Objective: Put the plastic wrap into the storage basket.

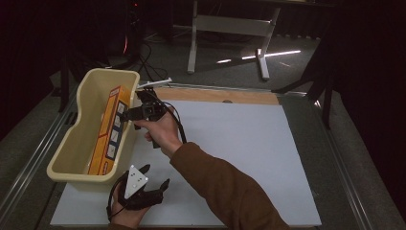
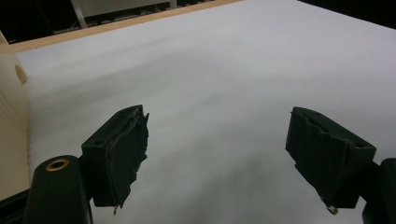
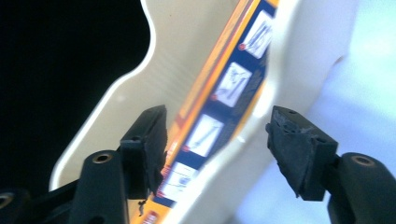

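A cream plastic bin [image 1: 72, 139] stands at the left edge of the white board [image 1: 239, 153]. An orange and blue box [image 1: 107, 132] leans on edge inside it, against the right wall. My right gripper [image 1: 130, 108] hovers at that wall's rim, open. In the right gripper view its jaws [image 3: 215, 140] stand wide apart, with the box [image 3: 224, 93] and the bin wall [image 3: 289, 70] beyond them and no pad touching either. My left gripper [image 1: 154, 176] rests low near the board's front edge beside the bin, open with nothing between its jaws [image 2: 217, 144].
A wooden strip [image 1: 215, 94] runs along the board's far edge. Beyond it, on the dark floor, stands a white table frame [image 1: 230, 28]. Metal rails [image 1: 344, 167] flank the board. The bin's corner [image 2: 11, 116] lies close on the left in the left gripper view.
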